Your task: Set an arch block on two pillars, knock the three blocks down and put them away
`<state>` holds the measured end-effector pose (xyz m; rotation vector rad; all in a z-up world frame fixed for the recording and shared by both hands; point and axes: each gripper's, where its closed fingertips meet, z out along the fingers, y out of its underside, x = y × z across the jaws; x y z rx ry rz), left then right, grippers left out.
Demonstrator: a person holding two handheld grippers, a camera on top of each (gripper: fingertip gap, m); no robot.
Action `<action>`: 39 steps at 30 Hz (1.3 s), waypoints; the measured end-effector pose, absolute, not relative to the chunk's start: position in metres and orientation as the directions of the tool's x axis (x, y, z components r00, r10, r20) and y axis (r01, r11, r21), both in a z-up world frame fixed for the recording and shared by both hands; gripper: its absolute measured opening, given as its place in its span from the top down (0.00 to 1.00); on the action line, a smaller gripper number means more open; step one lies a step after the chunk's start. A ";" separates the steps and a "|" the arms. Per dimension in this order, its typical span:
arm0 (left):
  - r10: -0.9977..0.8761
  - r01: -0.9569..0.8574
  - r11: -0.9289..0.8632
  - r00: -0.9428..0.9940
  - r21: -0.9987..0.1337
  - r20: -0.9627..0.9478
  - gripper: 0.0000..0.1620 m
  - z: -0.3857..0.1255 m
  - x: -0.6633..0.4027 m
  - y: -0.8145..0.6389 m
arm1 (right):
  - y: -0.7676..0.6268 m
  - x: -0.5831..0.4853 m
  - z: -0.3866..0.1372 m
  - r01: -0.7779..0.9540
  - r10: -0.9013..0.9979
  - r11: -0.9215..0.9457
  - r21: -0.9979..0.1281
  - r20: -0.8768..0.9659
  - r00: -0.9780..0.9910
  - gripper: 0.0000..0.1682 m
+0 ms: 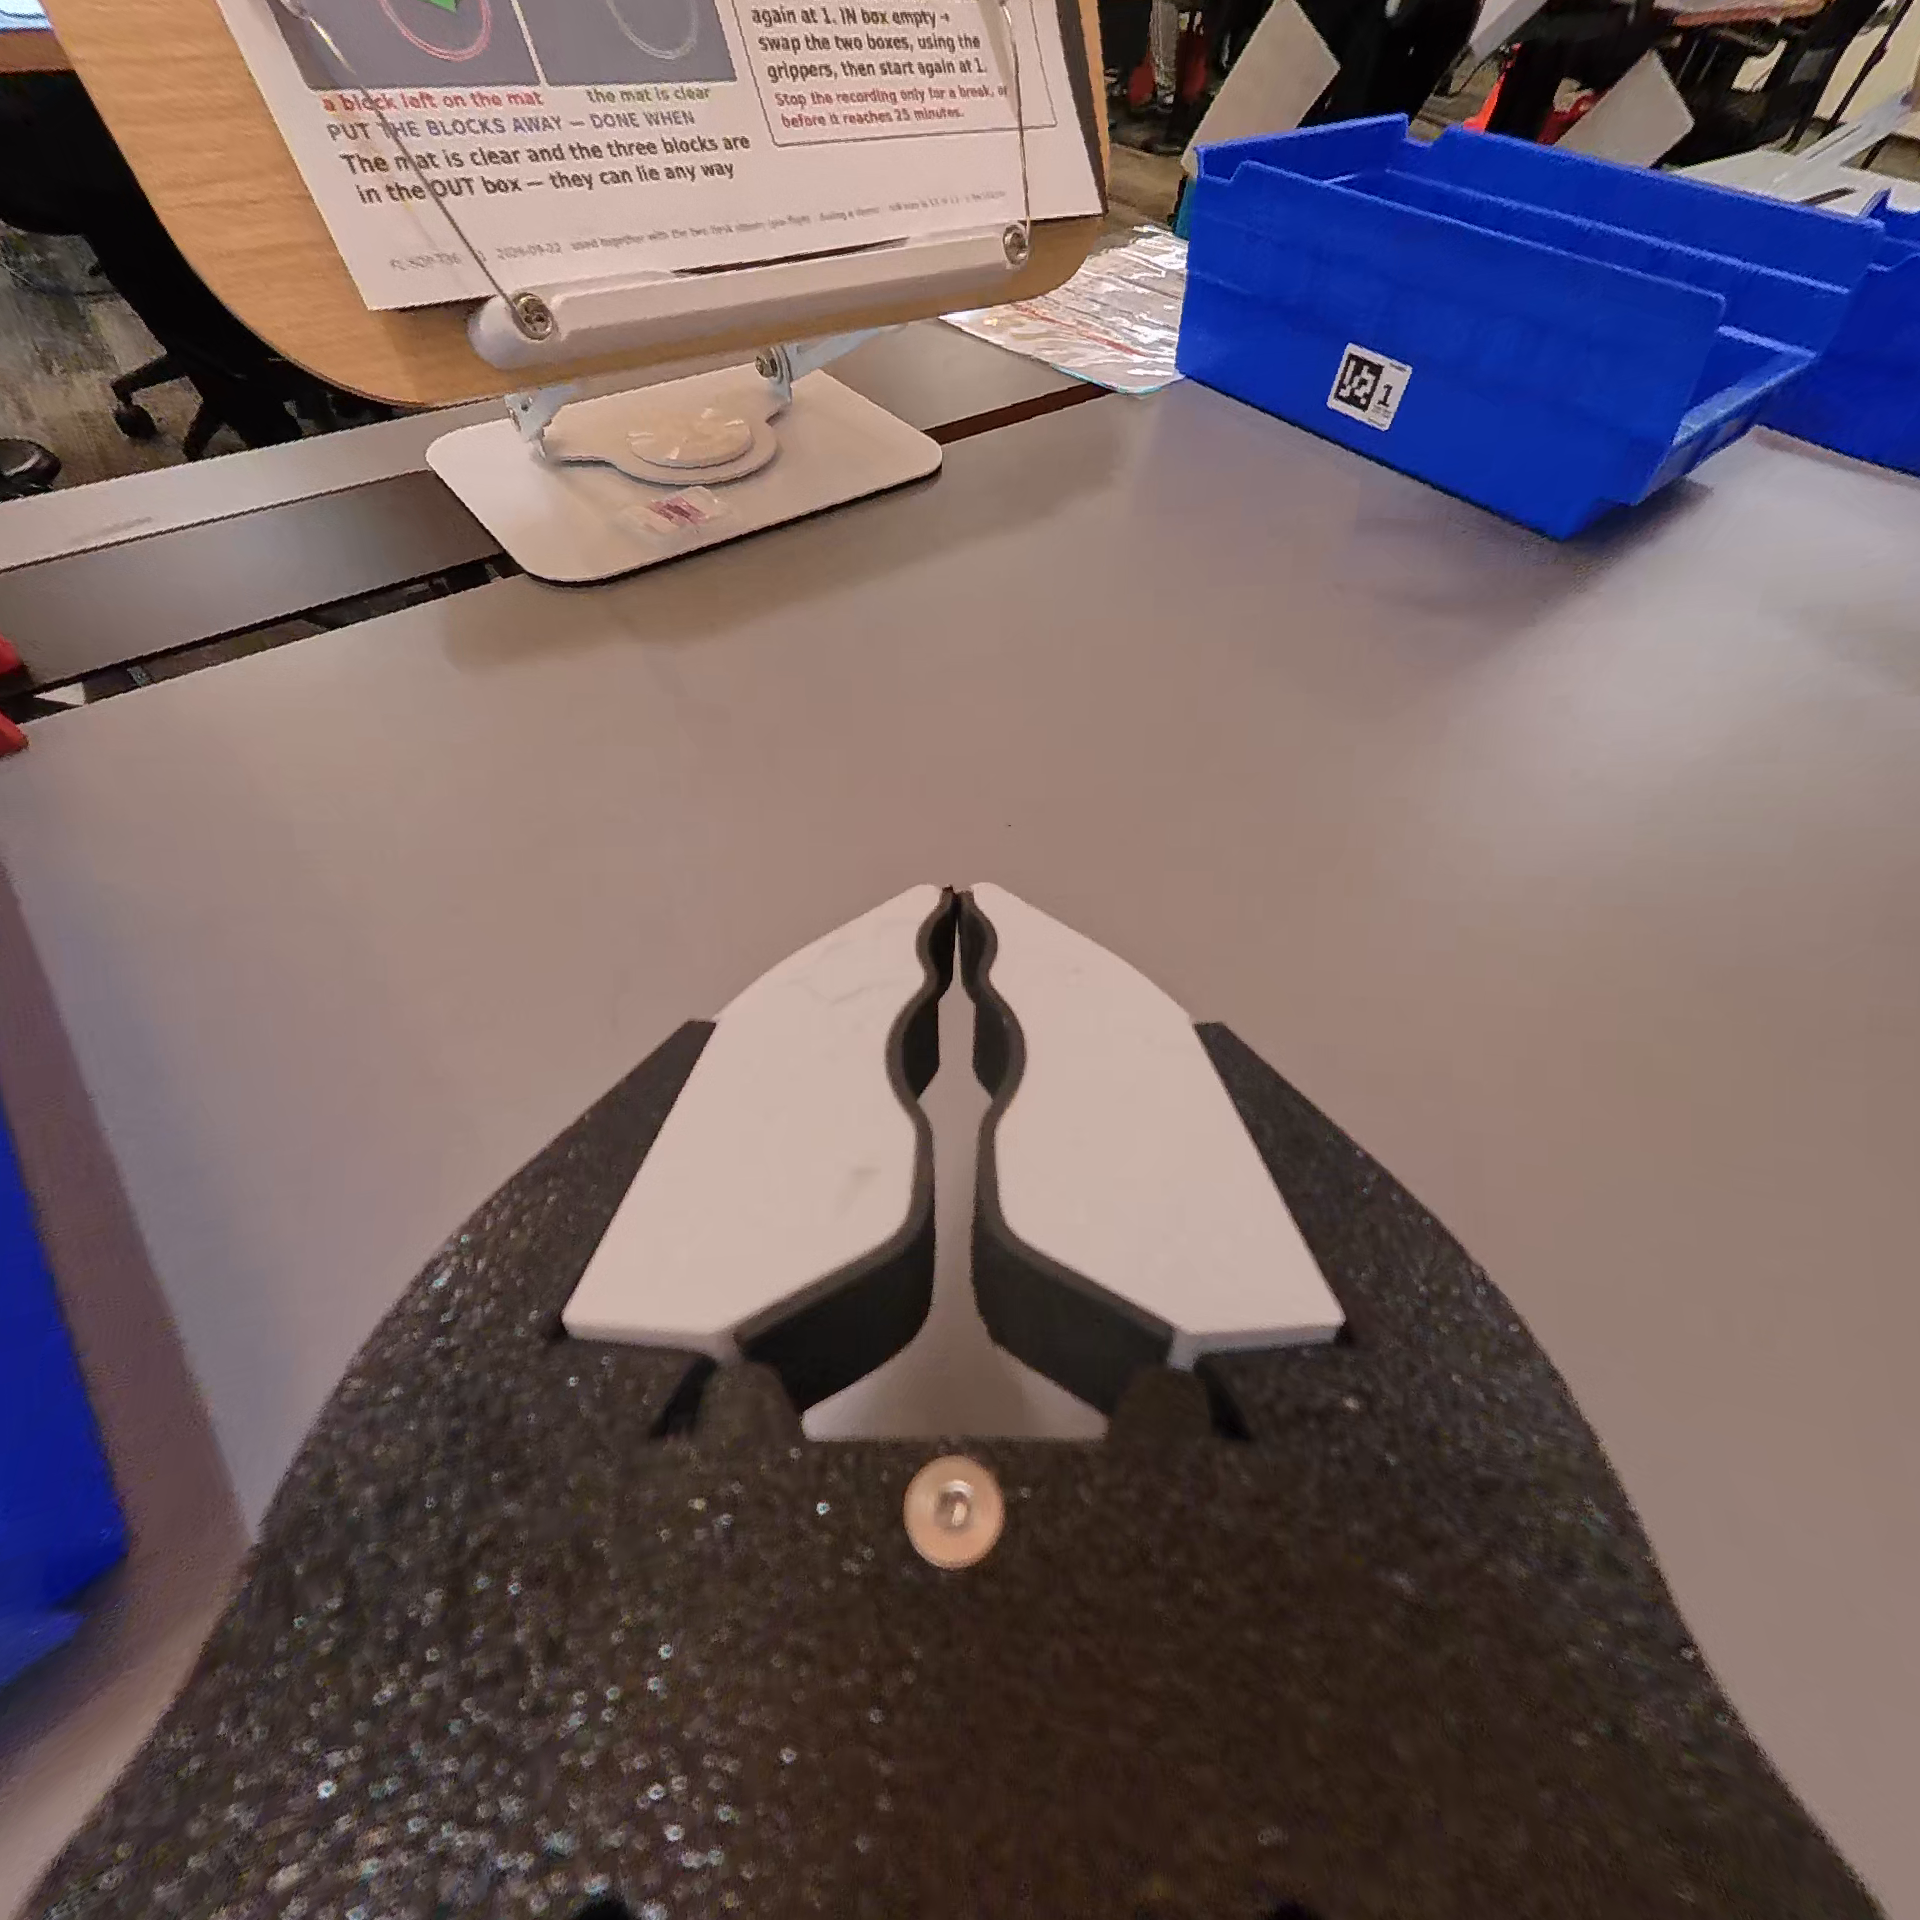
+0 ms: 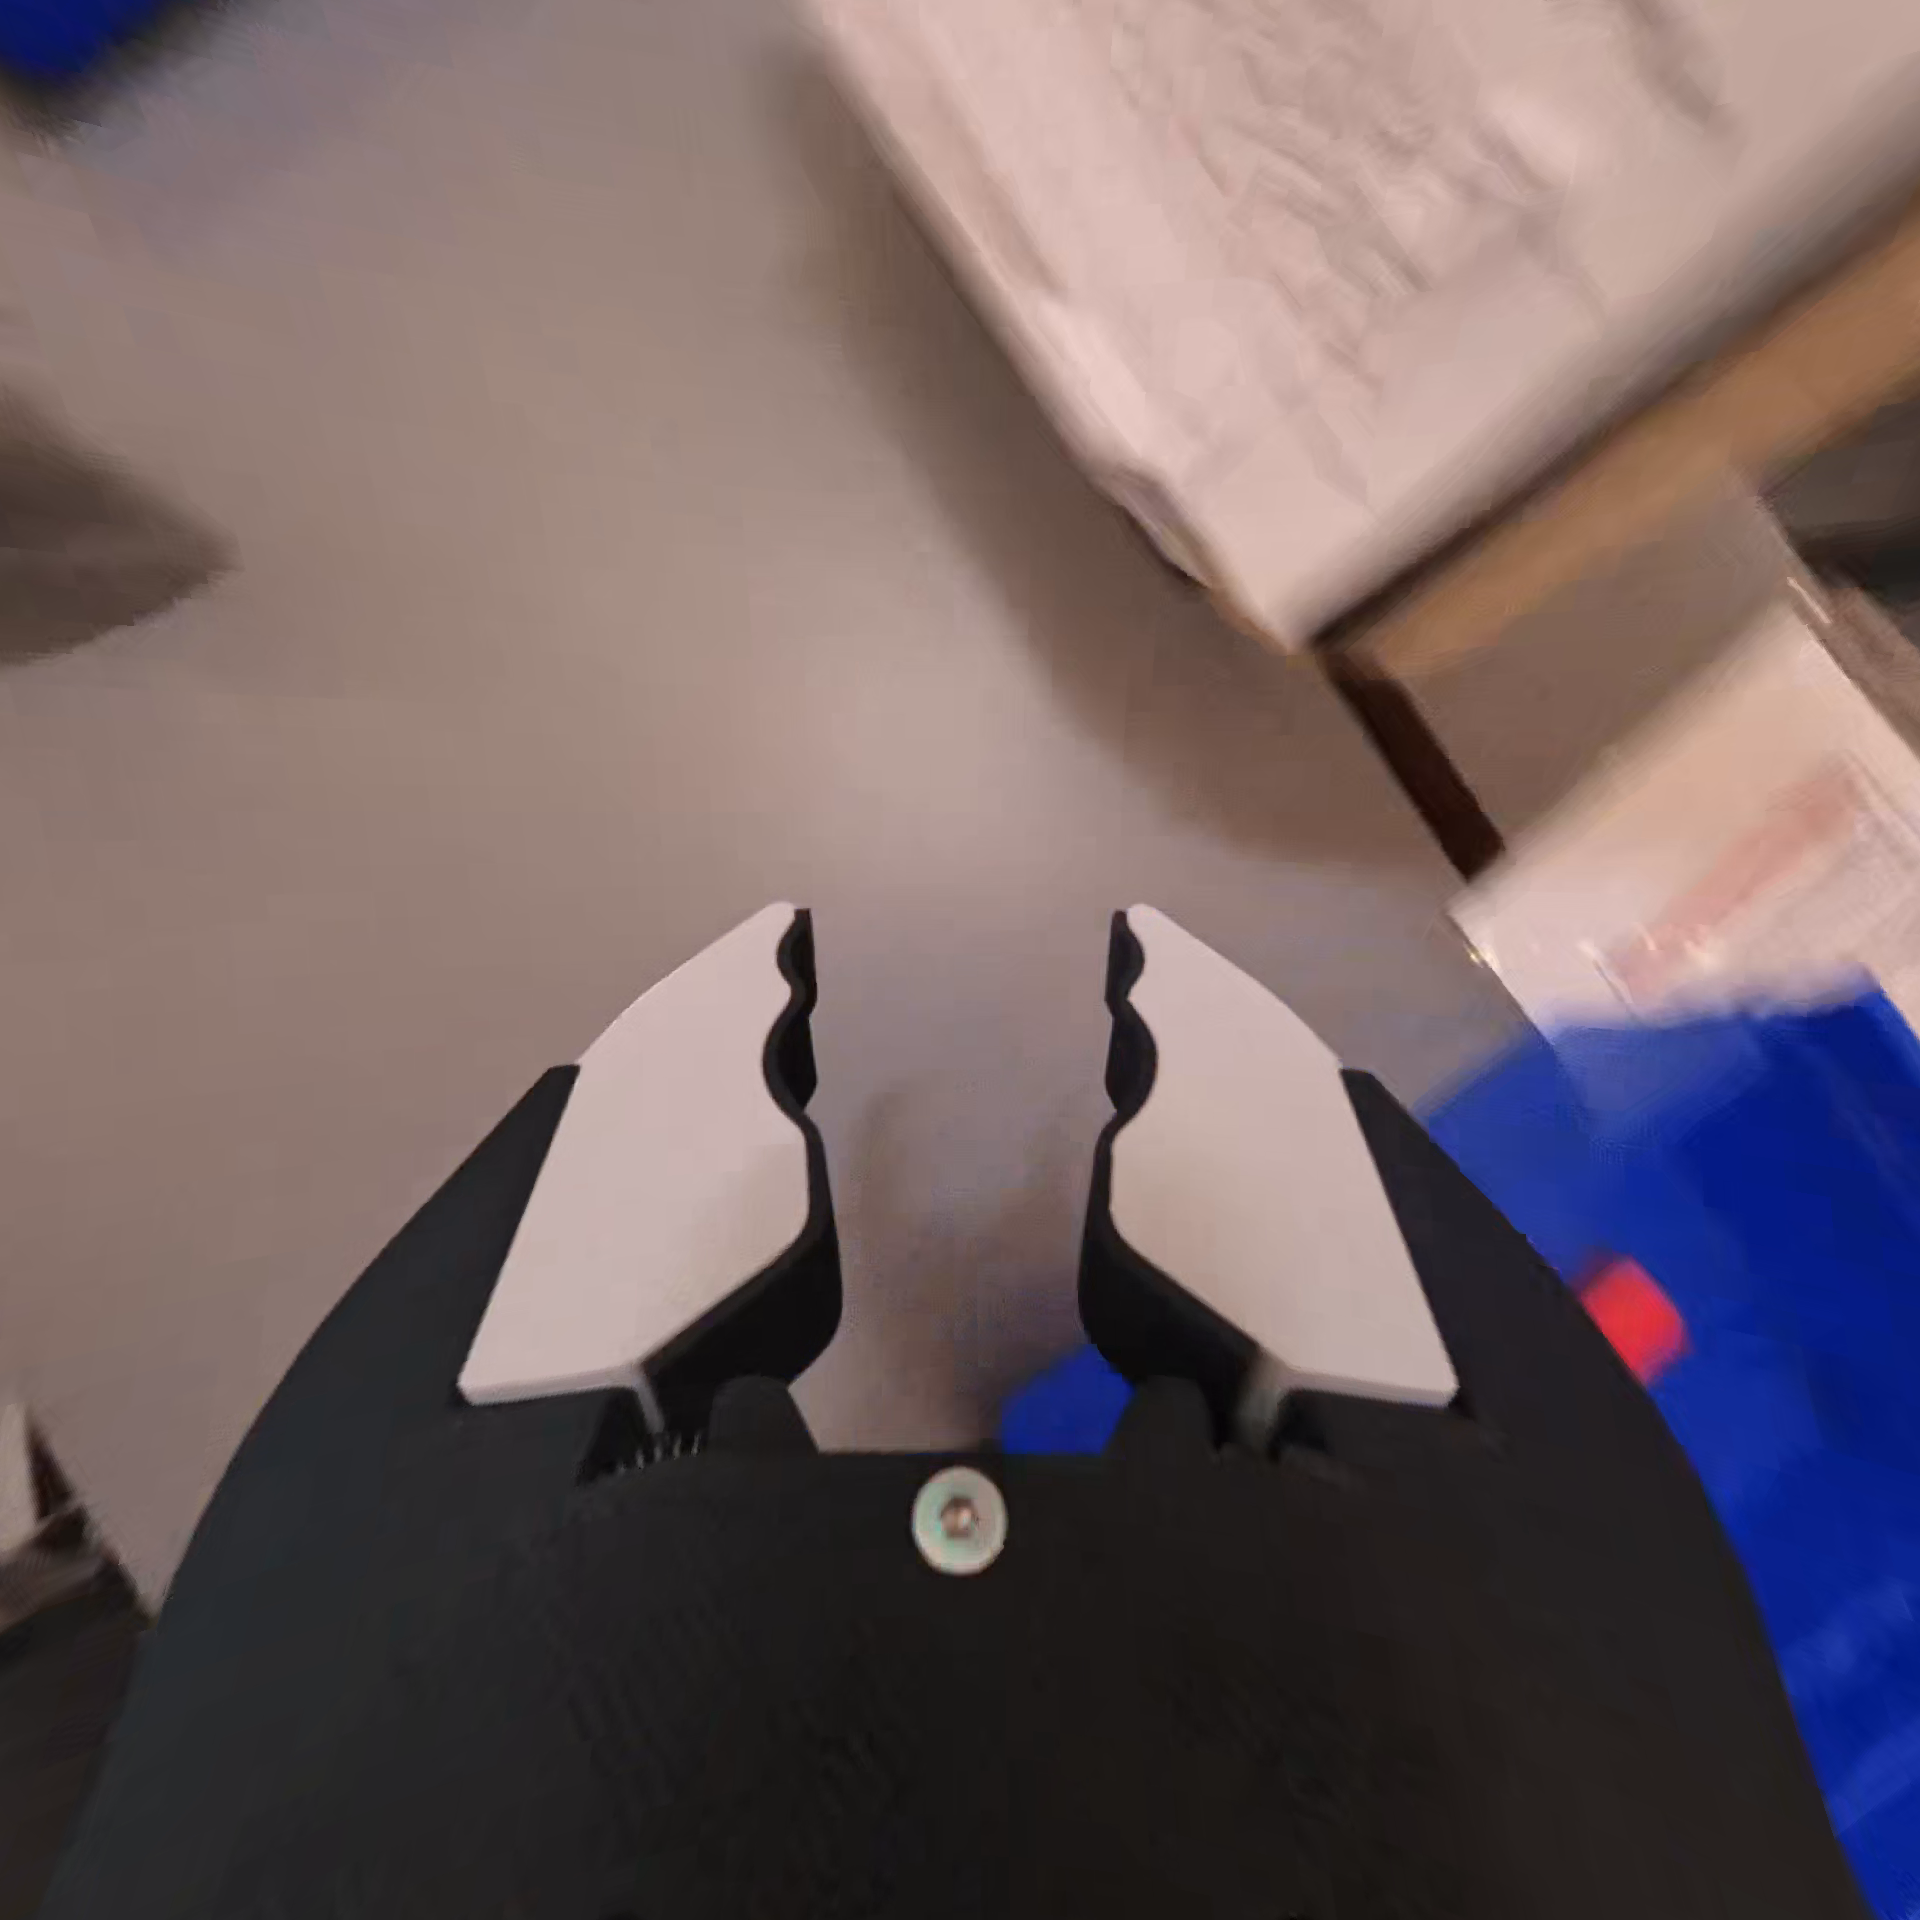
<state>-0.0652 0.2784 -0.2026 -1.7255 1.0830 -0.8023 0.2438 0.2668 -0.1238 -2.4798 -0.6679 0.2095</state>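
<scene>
My left gripper is shut and empty, its white fingers touching at the tips over the bare grey table. A blue bin with a small black-and-white tag stands at the far right, apart from it. My right gripper is open and empty above the grey table. The right wrist view is blurred. A blue bin lies close to its lower right, with a small red thing in it.
A wooden-backed stand with a printed sheet sits at the table's far edge. A clear plastic bag lies behind it. Another blue thing is at the left edge. A white sheet on a board fills the upper right of the right wrist view. The gap from one gripper's tips to the other's is roughly 35 centimeters.
</scene>
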 end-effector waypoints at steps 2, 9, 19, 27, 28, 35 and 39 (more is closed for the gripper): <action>-0.913 -0.305 -0.202 0.401 -0.930 0.067 1.00 -0.201 -0.067 0.279 | 0.281 0.163 -0.124 0.547 0.655 -0.606 -0.577 0.028 0.755 0.70; -0.900 -0.254 -0.190 0.430 -0.948 0.065 1.00 -0.184 -0.085 0.288 | 0.414 -0.030 -0.147 0.632 0.744 -0.406 -0.660 0.164 0.648 0.62; -0.857 -0.200 -0.207 0.508 -0.958 0.079 1.00 -0.177 -0.130 0.309 | 0.597 -0.070 -0.178 0.702 0.667 -0.539 -0.466 0.273 0.693 0.60; -0.828 -0.159 -0.258 0.545 -0.953 0.133 1.00 -0.184 -0.162 0.318 | 0.651 -0.065 -0.219 0.748 0.740 -0.609 -0.264 0.152 0.655 0.63; -0.823 -0.154 -0.261 0.551 -0.953 0.136 1.00 -0.185 -0.166 0.320 | 0.654 -0.071 -0.220 0.766 0.761 -0.583 -0.271 0.149 0.632 0.67; -0.796 -0.082 -0.320 0.563 -0.944 0.220 1.00 -0.188 -0.181 0.333 | 0.673 -0.056 -0.250 0.804 0.800 -0.568 -0.176 0.113 0.590 0.72; -0.801 -0.061 -0.329 0.547 -0.943 0.244 1.00 -0.187 -0.180 0.333 | 0.669 -0.055 -0.267 0.867 0.865 -0.484 -0.119 0.085 0.495 0.78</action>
